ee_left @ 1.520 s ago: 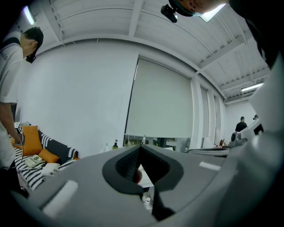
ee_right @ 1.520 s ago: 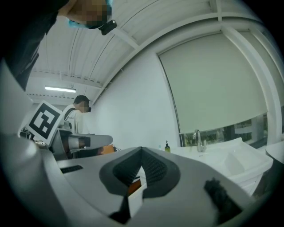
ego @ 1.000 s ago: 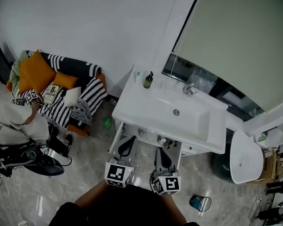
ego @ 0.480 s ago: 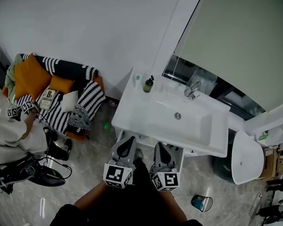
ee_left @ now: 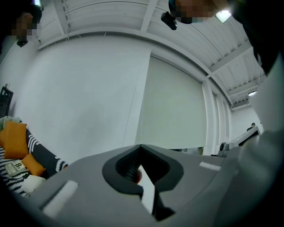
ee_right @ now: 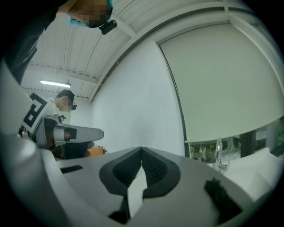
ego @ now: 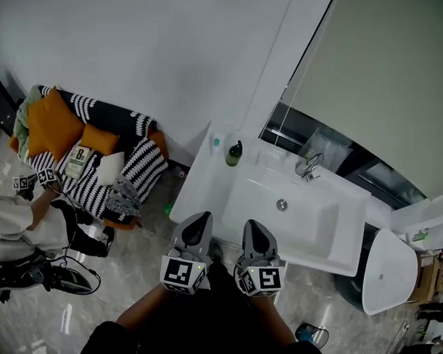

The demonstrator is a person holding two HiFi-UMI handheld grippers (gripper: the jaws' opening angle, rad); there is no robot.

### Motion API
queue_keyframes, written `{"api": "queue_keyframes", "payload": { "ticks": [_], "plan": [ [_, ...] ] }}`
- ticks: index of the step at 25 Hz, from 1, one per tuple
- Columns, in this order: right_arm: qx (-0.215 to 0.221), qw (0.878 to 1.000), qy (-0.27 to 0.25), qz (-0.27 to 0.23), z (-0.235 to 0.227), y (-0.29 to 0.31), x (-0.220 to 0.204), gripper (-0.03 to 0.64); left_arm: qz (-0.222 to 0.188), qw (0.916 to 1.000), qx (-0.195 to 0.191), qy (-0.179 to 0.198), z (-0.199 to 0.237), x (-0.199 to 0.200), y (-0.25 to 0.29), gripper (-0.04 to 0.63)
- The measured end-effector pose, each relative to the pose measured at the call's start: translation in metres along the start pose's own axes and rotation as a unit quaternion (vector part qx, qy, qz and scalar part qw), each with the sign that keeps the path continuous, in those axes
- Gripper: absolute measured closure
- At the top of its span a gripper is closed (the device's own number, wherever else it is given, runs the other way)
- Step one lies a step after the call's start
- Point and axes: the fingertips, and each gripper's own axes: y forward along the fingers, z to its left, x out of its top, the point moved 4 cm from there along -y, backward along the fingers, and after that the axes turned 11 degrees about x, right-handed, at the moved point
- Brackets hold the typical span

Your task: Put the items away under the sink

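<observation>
Compared with a second ago, the open cabinet under the white rectangular sink [ego: 201, 185] isn't showing anymore. Both tools are sitting higher in the head view, their tips now overlapping the sink's front edge. The left grey two-jaw tool [ego: 200, 218] is clenching on nothing, and the right grey two-jaw tool [ego: 251, 226] is doing the same, tips pressing together. The dark pump soap bottle [ego: 234, 153] is standing on the surface's back-left corner near the wall, well apart from both tools. Glossy marble floor [ego: 135, 275] is lying open on the left, between the sink edge and the black-and-white striped sofa [ego: 131, 158].
</observation>
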Motion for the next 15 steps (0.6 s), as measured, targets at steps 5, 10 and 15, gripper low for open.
{"api": "queue_keyframes", "payload": {
  "ticks": [5, 10, 15],
  "plan": [
    [0.010, 1.000, 0.007, 0.009, -0.039, 0.038, -0.007, 0.601, 0.005, 0.9998, 0.018, -0.006, 0.003, 0.000, 0.049, 0.588],
    [0.022, 0.999, 0.010, 0.023, -0.069, 0.072, -0.017, 0.600, 0.021, 0.9995, 0.025, -0.002, 0.002, -0.006, 0.088, 0.588],
    [0.033, 0.999, 0.007, 0.033, -0.101, 0.110, -0.034, 0.589, 0.025, 0.9991, 0.034, 0.004, 0.005, -0.014, 0.121, 0.588]
  ]
}}
